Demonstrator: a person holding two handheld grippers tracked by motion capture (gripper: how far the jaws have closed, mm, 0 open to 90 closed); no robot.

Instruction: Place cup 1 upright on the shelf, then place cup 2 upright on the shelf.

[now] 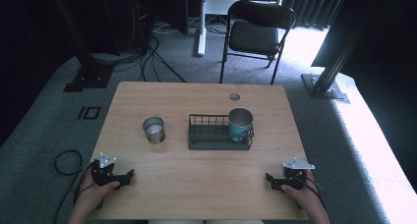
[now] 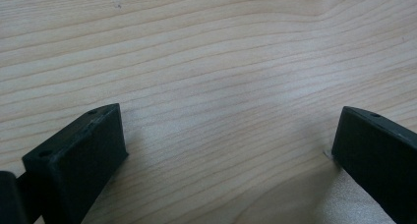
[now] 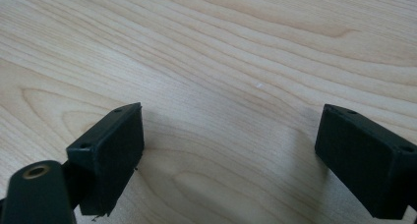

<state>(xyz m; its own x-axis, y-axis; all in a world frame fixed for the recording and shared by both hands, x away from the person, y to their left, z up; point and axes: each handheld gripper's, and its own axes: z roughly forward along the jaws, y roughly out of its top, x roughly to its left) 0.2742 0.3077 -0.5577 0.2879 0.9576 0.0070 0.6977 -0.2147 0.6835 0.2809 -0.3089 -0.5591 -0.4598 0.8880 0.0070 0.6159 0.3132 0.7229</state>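
Note:
A steel cup (image 1: pixel 154 129) stands upright on the wooden table (image 1: pixel 196 184), left of centre. A black wire rack (image 1: pixel 211 134) sits at the middle, and a teal cup with a steel rim (image 1: pixel 240 124) stands in its right end. My left gripper (image 1: pixel 129 174) rests on the table near the front left corner, held by a hand, open with bare wood between its jaws (image 2: pixel 228 135). My right gripper (image 1: pixel 268 178) rests near the front right corner, also open over bare wood (image 3: pixel 231 135).
A round grommet hole (image 1: pixel 234 97) lies near the table's far edge. Behind the table stand a black folding chair (image 1: pixel 255 32), a white desk leg (image 1: pixel 201 22) and dark frame posts (image 1: pixel 83 52). Cables (image 1: pixel 66 160) lie on the grey carpet at the left.

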